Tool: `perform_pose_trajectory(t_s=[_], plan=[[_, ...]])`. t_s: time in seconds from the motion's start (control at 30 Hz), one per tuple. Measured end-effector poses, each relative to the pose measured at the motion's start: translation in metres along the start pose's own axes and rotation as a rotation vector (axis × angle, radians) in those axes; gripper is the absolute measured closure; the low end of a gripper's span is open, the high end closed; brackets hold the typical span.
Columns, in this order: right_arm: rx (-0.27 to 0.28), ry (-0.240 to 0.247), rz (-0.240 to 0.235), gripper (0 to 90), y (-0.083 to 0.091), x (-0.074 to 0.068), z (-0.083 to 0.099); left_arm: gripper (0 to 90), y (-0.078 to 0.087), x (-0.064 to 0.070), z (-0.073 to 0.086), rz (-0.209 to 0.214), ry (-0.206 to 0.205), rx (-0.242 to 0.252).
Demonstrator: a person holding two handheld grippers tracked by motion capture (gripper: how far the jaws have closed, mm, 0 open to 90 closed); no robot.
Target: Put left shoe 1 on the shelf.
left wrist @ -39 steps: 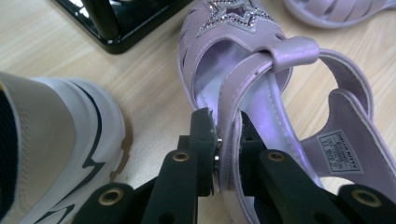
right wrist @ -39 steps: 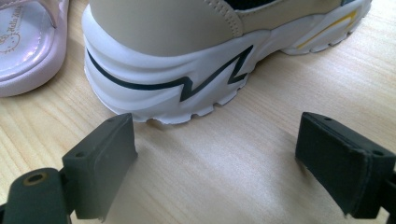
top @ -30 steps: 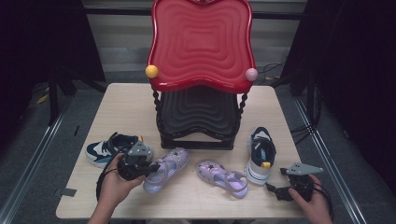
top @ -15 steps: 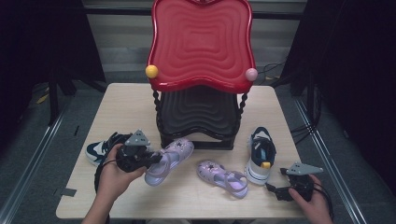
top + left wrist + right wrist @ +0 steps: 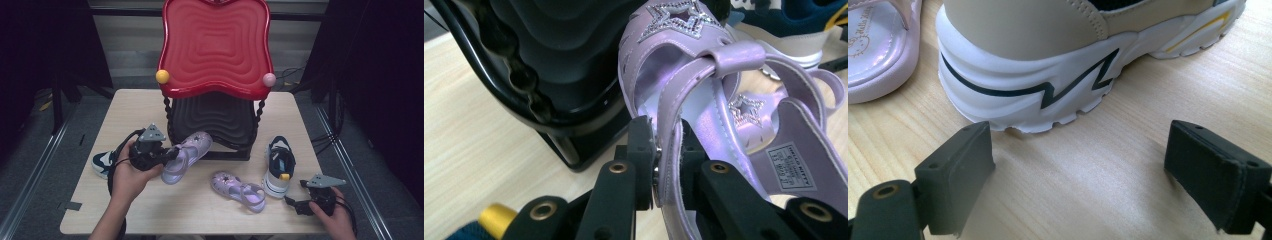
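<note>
My left gripper (image 5: 167, 155) is shut on the strap of a purple sandal (image 5: 186, 155), holding it lifted with its toe toward the black lower shelf (image 5: 212, 120) of the red rack. In the left gripper view the jaws pinch the sandal's side strap (image 5: 670, 150). The second purple sandal (image 5: 237, 190) lies flat on the table's front. A navy and white sneaker (image 5: 279, 165) lies to its right. My right gripper (image 5: 299, 205) rests open at the front right, with the sneaker's heel (image 5: 1038, 80) just ahead of its jaws.
A two-tier rack stands mid-table with a red wavy top tray (image 5: 215, 47) and twisted black posts. Another navy and white sneaker (image 5: 104, 162) lies behind my left hand. The wooden table (image 5: 130, 110) has bare room at its back left and front.
My left gripper has lifted the purple sandal off the table and carried it up and toward the rack's lower shelf. The right gripper has stayed put.
</note>
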State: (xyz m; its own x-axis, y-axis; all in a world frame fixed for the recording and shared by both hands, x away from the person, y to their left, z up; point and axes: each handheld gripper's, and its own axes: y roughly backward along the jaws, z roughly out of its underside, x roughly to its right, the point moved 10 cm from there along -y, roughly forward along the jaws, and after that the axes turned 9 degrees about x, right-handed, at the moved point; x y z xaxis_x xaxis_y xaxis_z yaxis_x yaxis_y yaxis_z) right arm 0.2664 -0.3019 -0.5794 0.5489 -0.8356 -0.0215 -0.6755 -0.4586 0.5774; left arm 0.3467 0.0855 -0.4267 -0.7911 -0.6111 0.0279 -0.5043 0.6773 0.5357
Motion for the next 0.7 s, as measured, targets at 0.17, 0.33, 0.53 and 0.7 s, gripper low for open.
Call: perform_pose_trajectory(t_s=[0.17, 0.33, 0.53, 0.7], plan=[[0.0, 0.0, 0.0, 11.1, 0.0, 0.0, 0.0, 82.1, -0.005, -0.004, -0.007, -0.022, 0.002, 0.016], [0.0, 0.0, 0.0, 11.1, 0.0, 0.0, 0.0, 82.1, -0.011, -0.011, -0.013, -0.064, 0.02, 0.036], [0.0, 0.0, 0.0, 11.1, 0.0, 0.0, 0.0, 82.1, -0.019, -0.018, -0.016, -0.123, 0.027, 0.058], [0.0, 0.001, 0.0, 11.1, 0.0, 0.0, 0.0, 82.1, -0.025, -0.021, -0.02, -0.151, 0.044, 0.077]])
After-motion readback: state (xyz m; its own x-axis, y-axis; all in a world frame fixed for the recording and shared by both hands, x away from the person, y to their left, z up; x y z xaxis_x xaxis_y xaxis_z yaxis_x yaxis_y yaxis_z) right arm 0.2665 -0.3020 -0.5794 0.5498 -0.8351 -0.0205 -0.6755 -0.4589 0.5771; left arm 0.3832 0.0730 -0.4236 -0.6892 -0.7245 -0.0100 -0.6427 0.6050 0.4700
